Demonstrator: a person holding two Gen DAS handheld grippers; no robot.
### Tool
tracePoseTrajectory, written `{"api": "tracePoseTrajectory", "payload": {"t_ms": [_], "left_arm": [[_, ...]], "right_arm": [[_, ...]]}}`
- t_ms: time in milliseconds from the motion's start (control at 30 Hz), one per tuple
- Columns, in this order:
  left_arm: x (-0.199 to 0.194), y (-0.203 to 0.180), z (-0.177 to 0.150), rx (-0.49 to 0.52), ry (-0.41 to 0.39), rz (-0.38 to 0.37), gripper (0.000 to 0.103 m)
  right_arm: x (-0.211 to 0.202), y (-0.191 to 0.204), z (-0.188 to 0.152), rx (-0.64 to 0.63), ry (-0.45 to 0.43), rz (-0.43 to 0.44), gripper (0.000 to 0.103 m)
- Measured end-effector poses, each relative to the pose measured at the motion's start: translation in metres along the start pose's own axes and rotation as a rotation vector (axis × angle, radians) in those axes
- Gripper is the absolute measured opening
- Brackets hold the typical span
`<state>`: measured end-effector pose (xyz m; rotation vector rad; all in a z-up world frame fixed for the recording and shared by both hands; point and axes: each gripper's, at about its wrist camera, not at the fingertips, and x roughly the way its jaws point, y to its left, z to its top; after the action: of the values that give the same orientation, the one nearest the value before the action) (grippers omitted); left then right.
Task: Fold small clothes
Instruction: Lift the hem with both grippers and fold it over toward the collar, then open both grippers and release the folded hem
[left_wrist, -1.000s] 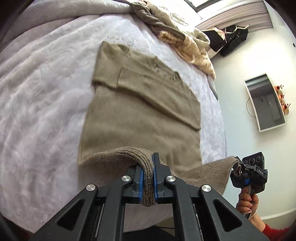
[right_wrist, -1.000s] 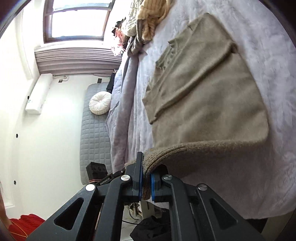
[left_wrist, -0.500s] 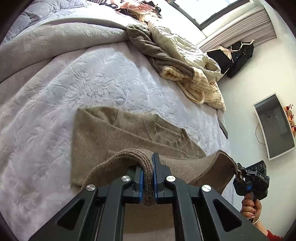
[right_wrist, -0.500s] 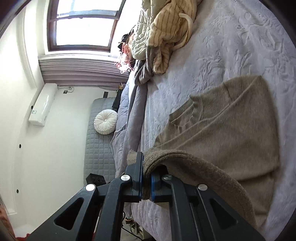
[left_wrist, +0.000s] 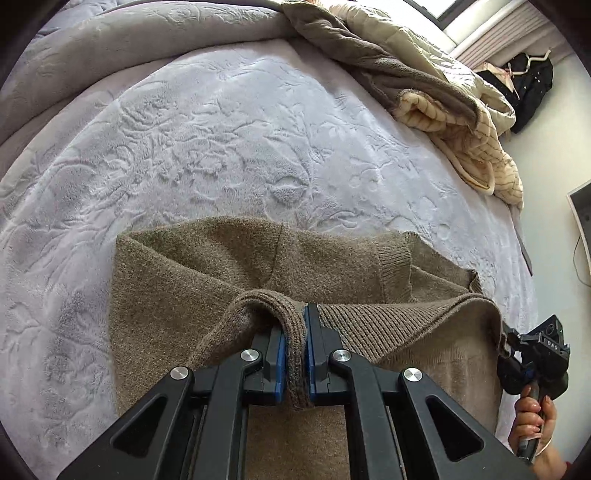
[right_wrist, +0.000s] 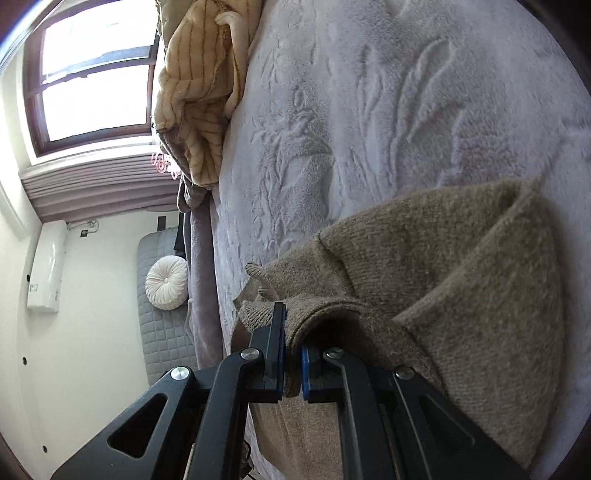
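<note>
A small olive-brown knit sweater (left_wrist: 207, 266) lies on the pale embossed bedspread (left_wrist: 207, 122). My left gripper (left_wrist: 295, 332) is shut on the sweater's ribbed bottom hem (left_wrist: 388, 317) and holds it up over the collar end. My right gripper (right_wrist: 291, 347) is shut on the other corner of the same hem; it also shows at the right edge of the left wrist view (left_wrist: 532, 358). The lower half of the sweater (right_wrist: 480, 295) is doubled over the upper half. The sleeves are tucked in.
A heap of other clothes, cream striped and grey-brown (left_wrist: 443, 92), lies at the bed's far end (right_wrist: 199, 92). The bed edge runs along the right (left_wrist: 517, 236). A grey quilted bench with a round white cushion (right_wrist: 166, 284) stands beside the bed.
Both grippers have carried the hem forward from the bed's near edge to the collar end, folding the sweater in half. The cameras are now much closer to the bedspread.
</note>
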<state>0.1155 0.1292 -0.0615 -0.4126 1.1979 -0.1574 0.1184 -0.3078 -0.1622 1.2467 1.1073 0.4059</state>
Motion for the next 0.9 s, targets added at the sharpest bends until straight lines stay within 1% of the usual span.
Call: {"api": "tracePoseTrajectory", "payload": {"t_ms": [33, 67, 100, 133, 167, 233, 300, 333, 367, 400, 433, 500, 533, 567, 633, 700, 733, 767, 833, 900], "left_arm": [[-0.003, -0.004, 0.001, 0.021, 0.002, 0.026, 0.023], [-0.009, -0.010, 0.002, 0.045, -0.009, 0.071, 0.038], [-0.018, -0.014, 0.001, 0.065, -0.032, 0.093, 0.074], [-0.026, -0.018, 0.000, 0.077, -0.060, 0.122, 0.099], [-0.038, -0.023, -0.002, 0.103, -0.106, 0.169, 0.100], [-0.052, -0.029, -0.003, 0.139, -0.137, 0.200, 0.100], [-0.060, -0.030, -0.004, 0.136, -0.139, 0.199, 0.100], [-0.061, -0.029, -0.004, 0.138, -0.131, 0.186, 0.100], [-0.060, -0.029, -0.004, 0.139, -0.116, 0.170, 0.100], [-0.056, -0.030, -0.004, 0.139, -0.101, 0.155, 0.100], [-0.050, -0.032, -0.003, 0.137, -0.086, 0.140, 0.100], [-0.031, -0.034, -0.002, 0.124, -0.036, 0.090, 0.100], [-0.021, -0.035, -0.001, 0.106, -0.021, 0.081, 0.100], [-0.011, -0.035, 0.000, 0.090, -0.014, 0.089, 0.100], [0.003, -0.034, 0.002, 0.087, -0.033, 0.152, 0.100], [0.015, -0.027, 0.005, 0.082, -0.031, 0.200, 0.100], [0.019, -0.020, 0.005, 0.073, -0.027, 0.223, 0.100], [0.019, -0.014, 0.005, 0.070, -0.028, 0.236, 0.100], [0.012, -0.003, 0.005, 0.064, -0.031, 0.240, 0.100], [-0.001, 0.004, 0.002, 0.060, -0.033, 0.267, 0.100]], "right_arm": [[-0.002, 0.002, 0.000, -0.001, 0.000, 0.006, 0.010], [-0.005, 0.005, 0.001, -0.002, -0.004, 0.006, 0.011], [-0.009, 0.009, 0.000, -0.004, -0.007, 0.008, 0.012], [-0.014, 0.014, 0.000, -0.005, -0.012, 0.011, 0.021], [-0.018, 0.019, 0.002, -0.004, -0.025, 0.013, 0.041], [-0.029, 0.028, 0.004, 0.002, -0.073, 0.040, 0.067], [-0.041, 0.038, 0.005, -0.011, -0.116, 0.035, 0.067], [-0.044, 0.043, 0.005, -0.028, -0.118, 0.019, 0.064], [-0.047, 0.050, 0.004, -0.057, -0.115, -0.001, 0.051], [-0.046, 0.056, 0.002, -0.087, -0.102, -0.012, 0.041], [-0.043, 0.063, -0.001, -0.132, -0.074, -0.046, 0.025], [-0.031, 0.072, -0.006, -0.209, -0.023, -0.097, 0.022], [-0.022, 0.073, -0.009, -0.239, 0.001, -0.126, 0.021], [-0.014, 0.073, -0.011, -0.263, 0.017, -0.164, 0.021], [-0.002, 0.064, -0.012, -0.289, 0.033, -0.223, 0.021], [0.006, 0.051, -0.012, -0.313, 0.032, -0.315, 0.020], [0.008, 0.043, -0.011, -0.317, 0.027, -0.344, 0.012], [0.006, 0.036, -0.009, -0.309, 0.017, -0.345, 0.005], [-0.003, 0.026, -0.003, -0.265, -0.014, -0.323, 0.005], [-0.017, 0.023, 0.001, -0.234, -0.043, -0.306, 0.006]]}}
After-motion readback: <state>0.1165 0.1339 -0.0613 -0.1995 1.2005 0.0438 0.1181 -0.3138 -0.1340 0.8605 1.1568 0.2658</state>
